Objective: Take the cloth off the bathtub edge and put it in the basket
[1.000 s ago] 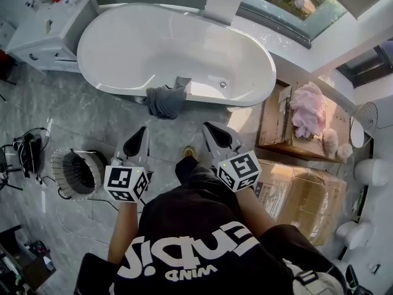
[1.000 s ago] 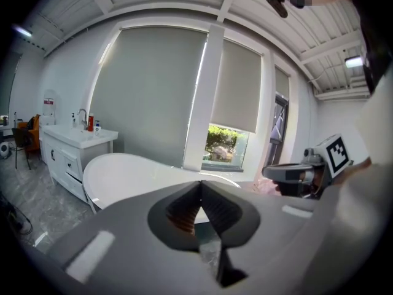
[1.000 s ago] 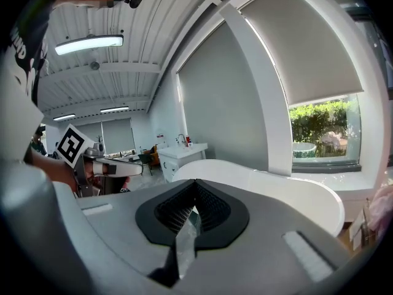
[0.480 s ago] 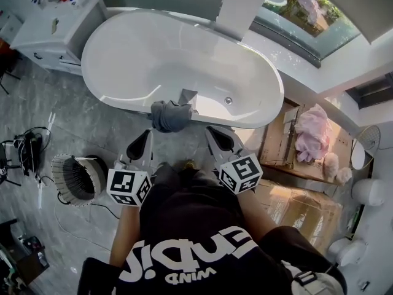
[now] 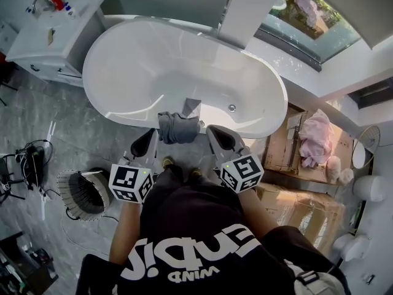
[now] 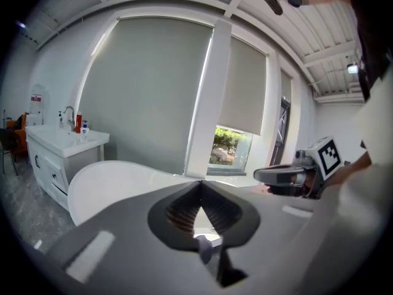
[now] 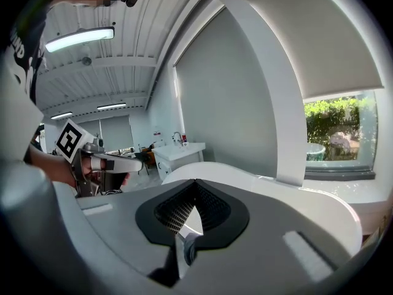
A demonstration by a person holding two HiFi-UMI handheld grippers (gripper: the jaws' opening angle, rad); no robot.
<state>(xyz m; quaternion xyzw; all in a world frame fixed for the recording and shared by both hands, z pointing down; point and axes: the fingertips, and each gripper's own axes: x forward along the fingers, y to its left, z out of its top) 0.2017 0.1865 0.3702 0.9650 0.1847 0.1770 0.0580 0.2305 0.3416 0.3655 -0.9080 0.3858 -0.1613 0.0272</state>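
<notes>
A dark grey cloth (image 5: 178,128) hangs over the near edge of the white bathtub (image 5: 123,112). The pale wire basket (image 5: 83,192) stands on the floor to the left, beside the person's left arm. My left gripper (image 5: 146,140) is held just short of the tub, left of the cloth and not touching it; its jaws meet at the tip (image 6: 200,183) with nothing between them. My right gripper (image 5: 216,133) hangs to the right of the cloth, its jaws likewise together and empty (image 7: 195,182). The cloth does not show in either gripper view.
A white vanity with a tap and bottles (image 5: 55,26) stands left of the tub. Cardboard boxes (image 5: 295,146) with a pink cloth (image 5: 316,137) on them sit at the right. Cables and gear (image 5: 27,158) lie on the grey floor at far left.
The person has stepped toward the tub. Both grippers now sit close to the tub edge on either side of the cloth. The cloth itself has not moved.
</notes>
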